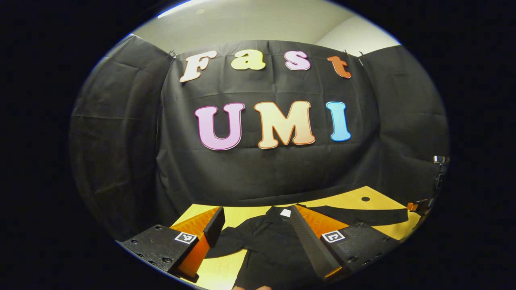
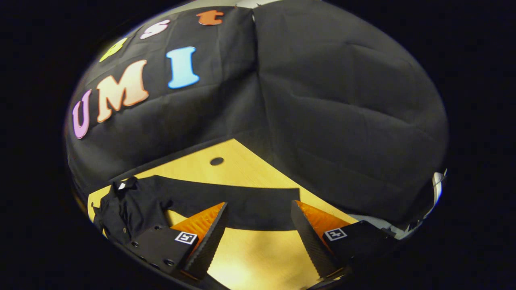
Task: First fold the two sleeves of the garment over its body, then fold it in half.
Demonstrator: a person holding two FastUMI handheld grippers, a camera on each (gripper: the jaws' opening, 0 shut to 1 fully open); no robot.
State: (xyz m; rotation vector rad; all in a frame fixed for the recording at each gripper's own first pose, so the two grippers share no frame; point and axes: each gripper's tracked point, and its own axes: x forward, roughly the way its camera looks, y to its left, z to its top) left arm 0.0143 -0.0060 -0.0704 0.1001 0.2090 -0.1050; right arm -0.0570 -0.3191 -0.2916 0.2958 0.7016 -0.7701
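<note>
Black cloth walls close in a yellow wooden table with a small dark hole near its far edge. On it lies a black garment, flat, collar towards the far wall and hem near, so its body runs near to far. One sleeve stretches straight out to the right, across the table. The left gripper hangs over the body, the right gripper over that sleeve's end, both spread wide and holding nothing
</note>
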